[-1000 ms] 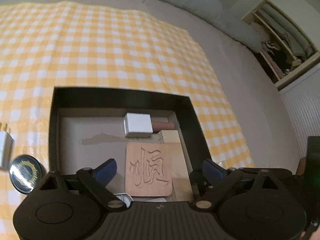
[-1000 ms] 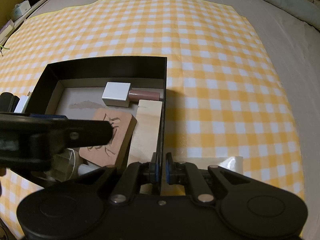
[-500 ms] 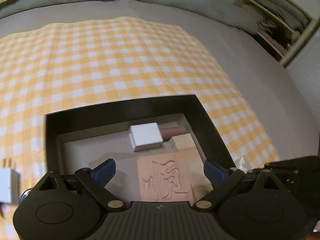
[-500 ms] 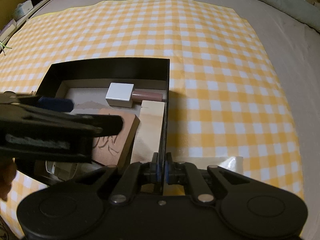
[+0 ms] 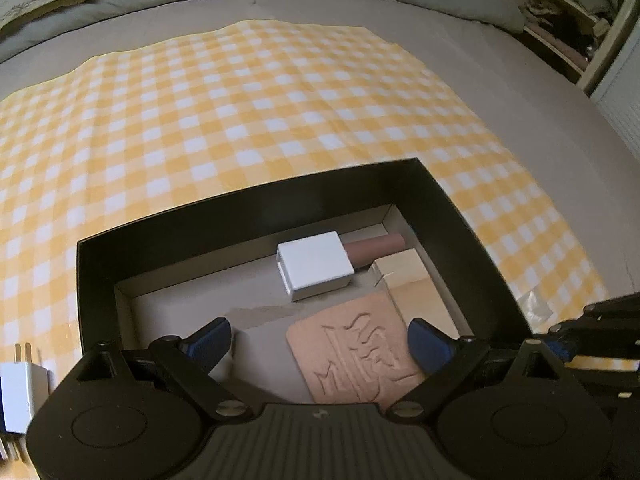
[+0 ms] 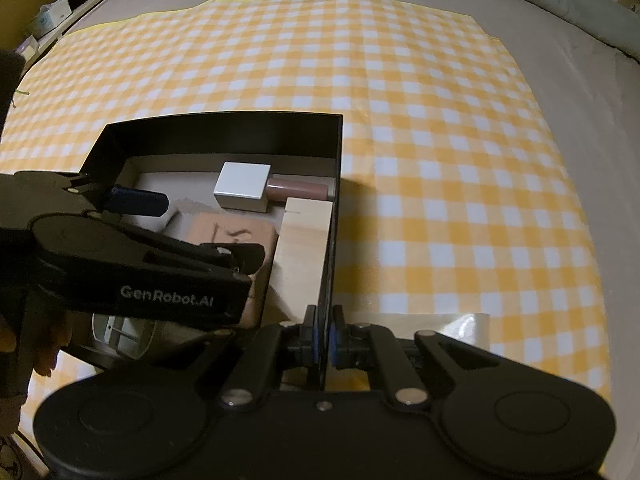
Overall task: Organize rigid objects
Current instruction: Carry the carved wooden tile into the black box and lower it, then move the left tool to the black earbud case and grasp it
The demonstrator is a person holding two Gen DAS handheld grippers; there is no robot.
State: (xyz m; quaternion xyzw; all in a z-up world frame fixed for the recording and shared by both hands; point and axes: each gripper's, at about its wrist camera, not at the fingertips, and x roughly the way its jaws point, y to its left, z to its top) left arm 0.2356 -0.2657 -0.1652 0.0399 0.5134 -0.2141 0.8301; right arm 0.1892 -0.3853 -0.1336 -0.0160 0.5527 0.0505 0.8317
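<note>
The left gripper (image 5: 318, 342) has swung round and dipped lower since a second ago; the round black tin that showed at its left then is out of view now, and only the white plug (image 5: 22, 394) sits out there on the checked cloth (image 5: 240, 120). Its jaws are spread wide with nothing between them, hanging over the near half of the black box (image 5: 100, 264). I'd say it's lining up on something inside to shift, maybe the carved tile (image 5: 352, 354) right under it.

Inside the box, left to right: bare cardboard floor, then the tile lying flat near us, a white cube (image 5: 314, 270) farther back, a pinkish-brown tube (image 5: 376, 248) poking out from behind it, and a pale wooden block (image 6: 304, 248) along the right wall. There's also a whitish piece (image 6: 120, 330) in the near left corner, half hidden.

Over on the right, the right gripper (image 6: 323, 340) hasn't budged: jaws together, pinching the box's right wall and steadying it.
</note>
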